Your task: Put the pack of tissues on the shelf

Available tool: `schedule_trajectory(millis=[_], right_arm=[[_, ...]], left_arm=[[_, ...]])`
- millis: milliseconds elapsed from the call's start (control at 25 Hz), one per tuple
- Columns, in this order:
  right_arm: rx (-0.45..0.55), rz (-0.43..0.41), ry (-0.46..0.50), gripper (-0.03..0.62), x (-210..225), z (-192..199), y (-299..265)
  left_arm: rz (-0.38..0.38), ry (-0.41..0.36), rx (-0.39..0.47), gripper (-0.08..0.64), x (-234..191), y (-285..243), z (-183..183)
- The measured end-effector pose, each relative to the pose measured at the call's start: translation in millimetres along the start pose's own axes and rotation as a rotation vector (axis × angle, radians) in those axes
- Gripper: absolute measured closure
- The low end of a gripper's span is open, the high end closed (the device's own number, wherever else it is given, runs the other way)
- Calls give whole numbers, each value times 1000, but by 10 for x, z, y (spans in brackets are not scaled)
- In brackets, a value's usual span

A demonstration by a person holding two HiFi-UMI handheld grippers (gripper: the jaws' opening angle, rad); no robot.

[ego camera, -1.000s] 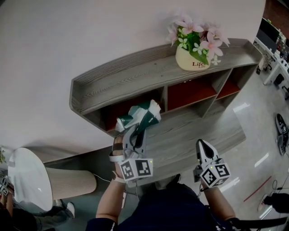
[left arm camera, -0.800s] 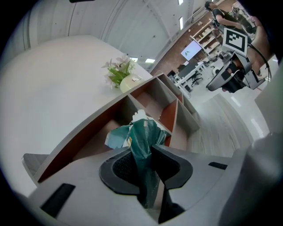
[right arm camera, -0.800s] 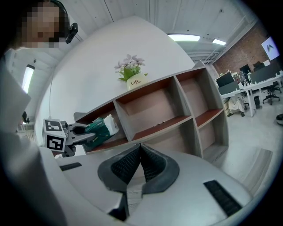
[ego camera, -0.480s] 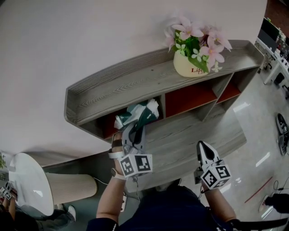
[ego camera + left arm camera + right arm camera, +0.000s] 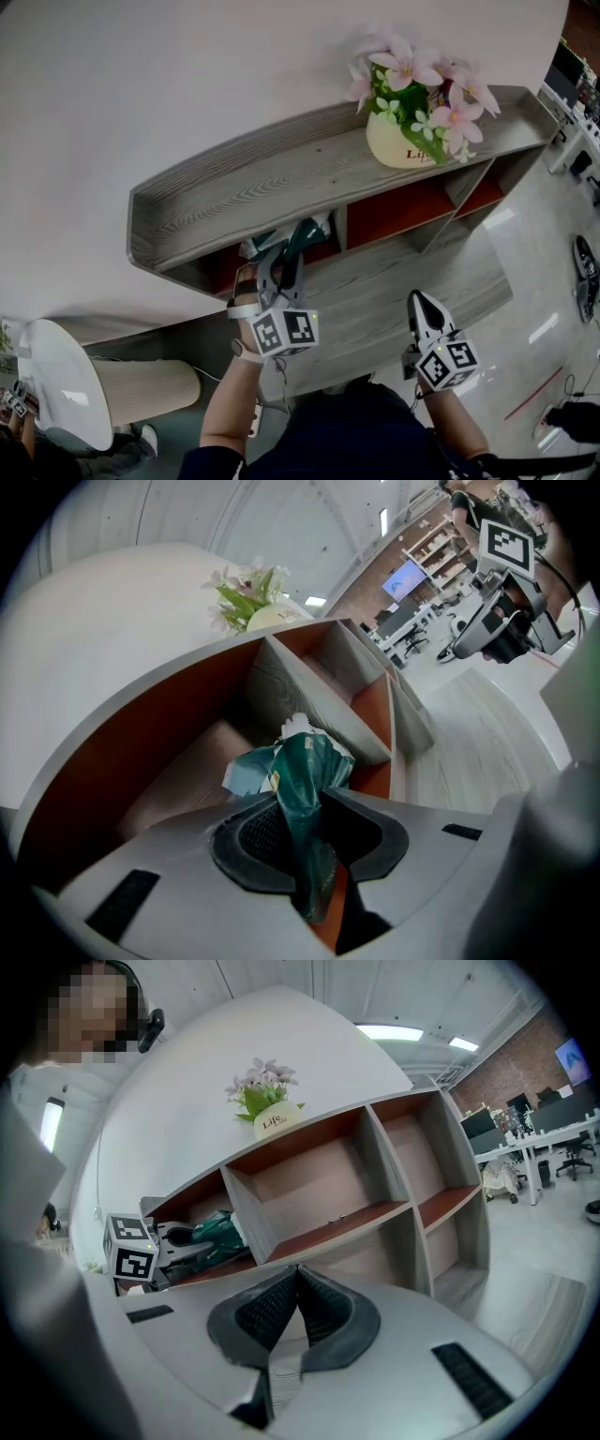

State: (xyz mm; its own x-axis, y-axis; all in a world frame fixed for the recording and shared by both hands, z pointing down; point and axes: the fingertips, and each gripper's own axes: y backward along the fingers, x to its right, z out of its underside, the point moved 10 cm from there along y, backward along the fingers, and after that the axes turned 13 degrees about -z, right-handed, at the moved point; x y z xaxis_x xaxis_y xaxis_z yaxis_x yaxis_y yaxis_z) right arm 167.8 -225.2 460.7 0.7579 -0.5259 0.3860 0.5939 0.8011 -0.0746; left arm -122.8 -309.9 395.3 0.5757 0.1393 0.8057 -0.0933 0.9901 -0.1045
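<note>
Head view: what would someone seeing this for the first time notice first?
The green pack of tissues pinched in the left gripper, pushed into the mouth of the leftmost compartment of the shelf. Next, the pot of pink flowers standing on the shelf's top, towards the right. The right gripper hangs back in front of the shelf, fingers together and empty.
</note>
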Motion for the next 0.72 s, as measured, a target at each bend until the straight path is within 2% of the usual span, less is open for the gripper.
schedule_trajectory(millis=[560, 720], right_arm=[[-14, 30, -2, 581, 19, -18, -52], [-19, 31, -7, 581, -22, 6, -57]], left_arm=[[45, -31, -26, 451, 118, -234, 117], [49, -87, -45, 446, 229, -256, 135]])
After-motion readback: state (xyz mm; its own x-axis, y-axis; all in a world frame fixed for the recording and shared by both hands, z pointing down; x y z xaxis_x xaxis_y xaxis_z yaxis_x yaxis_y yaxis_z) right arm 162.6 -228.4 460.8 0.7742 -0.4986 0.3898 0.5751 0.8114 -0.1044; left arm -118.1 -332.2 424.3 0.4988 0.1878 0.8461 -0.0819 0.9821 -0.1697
